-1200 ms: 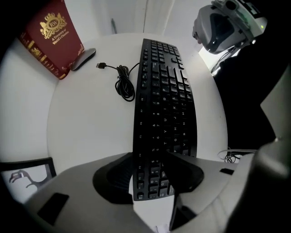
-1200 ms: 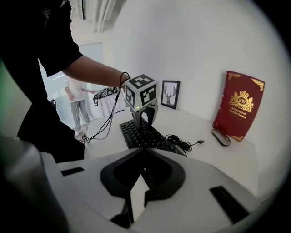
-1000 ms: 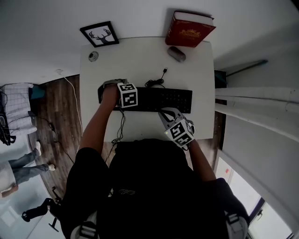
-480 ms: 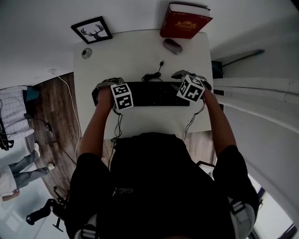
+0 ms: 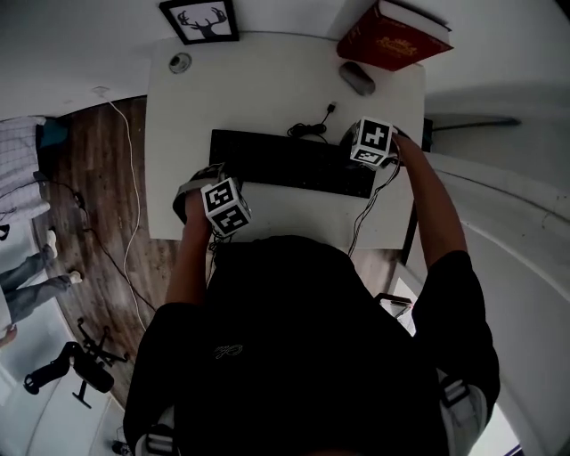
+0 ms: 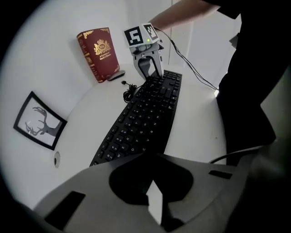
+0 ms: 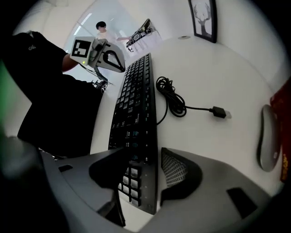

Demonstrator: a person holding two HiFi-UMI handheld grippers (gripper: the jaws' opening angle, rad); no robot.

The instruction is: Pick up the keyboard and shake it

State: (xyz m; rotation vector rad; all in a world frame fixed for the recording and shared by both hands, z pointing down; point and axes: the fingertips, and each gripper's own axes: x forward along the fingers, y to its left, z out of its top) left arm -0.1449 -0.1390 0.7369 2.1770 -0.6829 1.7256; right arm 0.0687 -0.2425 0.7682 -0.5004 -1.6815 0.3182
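Head view: a white desk carries one black keyboard, one red hardback book, one grey mouse, one black-framed deer picture and one coiled black cable. There are two grippers. The right gripper sits at the keyboard's right end. The left gripper is off the keyboard, just in front of its left end, over bare desk. Half a second ago the left jaws were at the keyboard's left end. A second ago the right gripper hung close to the person's body.

Left gripper view: the jaws are together with nothing between them; only a sliver of white desk shows through. The keyboard lies flat on the desk, running away from just beyond the jaw tips to the right gripper at its far end.

Right gripper view: the jaws stand apart and have just been opening. The keyboard's right end lies between them, with the patterned pad just beside its back edge. A strip of bare desk shows between the other jaw and its front edge. The cable and mouse lie off to the patterned jaw's side.
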